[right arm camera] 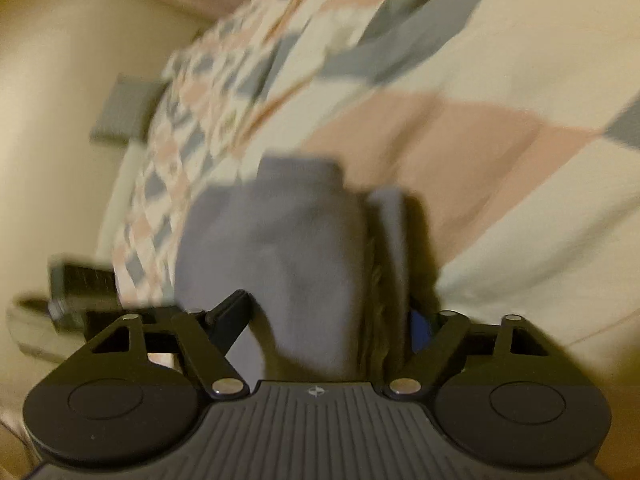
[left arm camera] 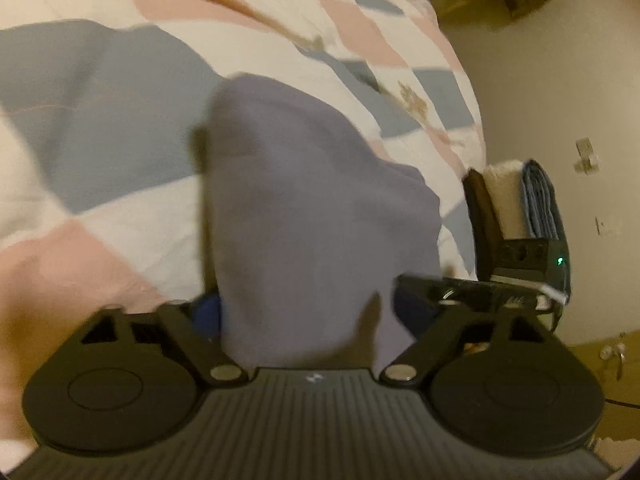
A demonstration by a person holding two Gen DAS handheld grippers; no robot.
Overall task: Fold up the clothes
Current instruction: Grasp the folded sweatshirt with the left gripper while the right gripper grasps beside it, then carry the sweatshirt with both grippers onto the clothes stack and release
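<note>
A grey-purple garment [left arm camera: 304,208] hangs from my left gripper [left arm camera: 308,312] above the checked quilt [left arm camera: 120,120]. The cloth drapes over the jaws and hides the fingertips; a blue pad [left arm camera: 206,312] shows beside it. In the right wrist view the same garment [right arm camera: 280,248] is bunched between the jaws of my right gripper [right arm camera: 340,328], which is shut on it. A lighter inner fold [right arm camera: 388,224] shows at its right. The other gripper [left arm camera: 500,292] shows at the right of the left wrist view.
The bed with its pink, grey and cream quilt [right arm camera: 480,140] fills most of both views. A pale floor [left arm camera: 540,100] lies beyond the bed's edge. A grey mat [right arm camera: 120,112] lies on the floor beside the bed. Both views are blurred.
</note>
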